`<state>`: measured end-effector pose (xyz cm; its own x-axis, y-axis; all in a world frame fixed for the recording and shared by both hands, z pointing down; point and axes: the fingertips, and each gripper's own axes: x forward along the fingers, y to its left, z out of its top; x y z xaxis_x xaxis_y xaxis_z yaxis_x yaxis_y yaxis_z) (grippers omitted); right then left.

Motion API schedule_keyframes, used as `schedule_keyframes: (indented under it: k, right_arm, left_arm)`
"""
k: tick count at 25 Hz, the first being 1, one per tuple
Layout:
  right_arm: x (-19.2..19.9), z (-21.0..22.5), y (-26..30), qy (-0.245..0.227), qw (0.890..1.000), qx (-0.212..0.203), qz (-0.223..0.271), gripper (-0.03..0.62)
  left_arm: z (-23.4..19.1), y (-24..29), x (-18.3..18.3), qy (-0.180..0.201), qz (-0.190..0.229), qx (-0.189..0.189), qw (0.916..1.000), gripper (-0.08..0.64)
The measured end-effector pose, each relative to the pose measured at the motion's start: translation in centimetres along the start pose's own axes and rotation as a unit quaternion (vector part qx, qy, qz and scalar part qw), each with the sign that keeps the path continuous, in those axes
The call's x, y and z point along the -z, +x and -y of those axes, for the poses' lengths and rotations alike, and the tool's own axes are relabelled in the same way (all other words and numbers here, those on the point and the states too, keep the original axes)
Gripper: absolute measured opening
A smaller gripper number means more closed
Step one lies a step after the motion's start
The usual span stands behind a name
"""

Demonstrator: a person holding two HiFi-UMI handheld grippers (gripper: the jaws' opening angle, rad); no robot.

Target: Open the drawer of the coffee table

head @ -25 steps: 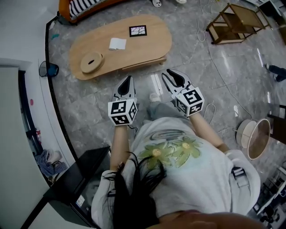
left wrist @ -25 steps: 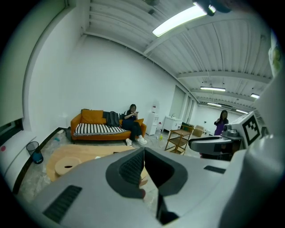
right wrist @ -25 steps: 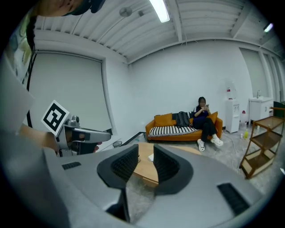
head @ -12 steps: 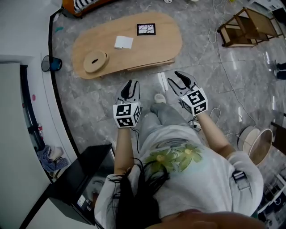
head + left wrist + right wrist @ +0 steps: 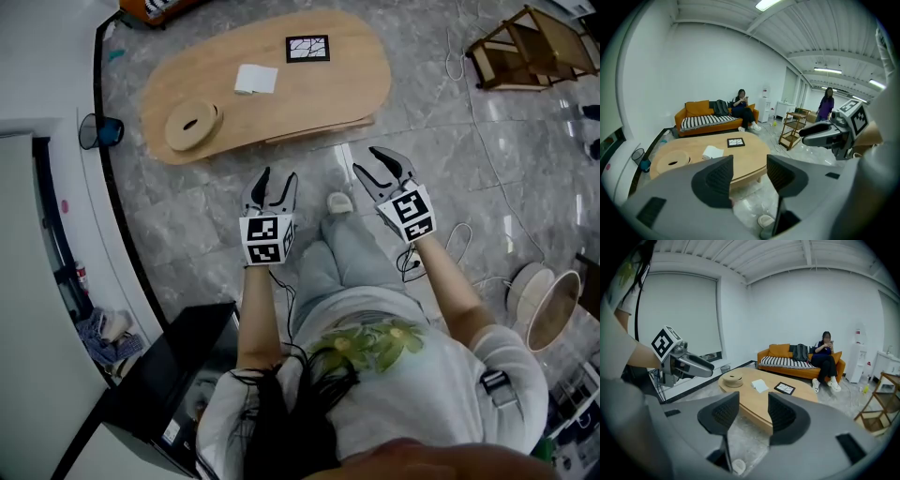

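**Two hand-held tongs above the floor, short of the low counter**

- Left tongs: grey two-jaw tool with a marker cube. Jaws spread and opening, nothing between them but air. Held above the grey marble floor, well apart from the counter.
- Right tongs: same make. Jaws spread and opening, nothing between them. Level with the left tongs, a little nearer the counter's near edge, not touching it.
- Oval light-wood low counter: stands ahead of both tongs.
- Drawer: a wooden slab under the counter's near edge, facing the tongs and untouched. Whether it is fully shut or slightly out cannot be told.
- On the counter: a round wooden disc with a centre hole at the left end, a white square of paper near the middle, and a black-framed flat panel toward the far side, all apart from one another.
- Beyond the counter: an orange sofa with a striped seat cushion and a seated person at its right end.
- To the right: an open wooden shelf trolley.
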<state>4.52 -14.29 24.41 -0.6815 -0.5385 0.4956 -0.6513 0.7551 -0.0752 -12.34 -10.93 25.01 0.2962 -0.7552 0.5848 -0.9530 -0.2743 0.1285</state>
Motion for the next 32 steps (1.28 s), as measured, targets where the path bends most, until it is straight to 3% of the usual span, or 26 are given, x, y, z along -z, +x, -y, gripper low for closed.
schedule_keyframes:
  k: [16, 22, 32]
  right_arm:
    - [11.1, 4.2, 7.7, -0.025, 1.0, 0.011, -0.005, 0.219]
    - [15.1, 5.7, 10.4, -0.014, 1.0, 0.021, -0.009, 0.22]
    - [19.6, 7.9, 13.6, -0.018, 0.999, 0.027, -0.007, 0.225]
  left_arm:
    - [-4.9, 9.5, 9.4, 0.003, 0.009, -0.007, 0.9999, 0.25]
    - [-6.1, 13.1, 13.0, -0.005, 0.003, -0.014, 0.9999, 0.259]
    - [-8.2, 17.3, 17.1, -0.003, 0.003, -0.022, 0.9998, 0.268]
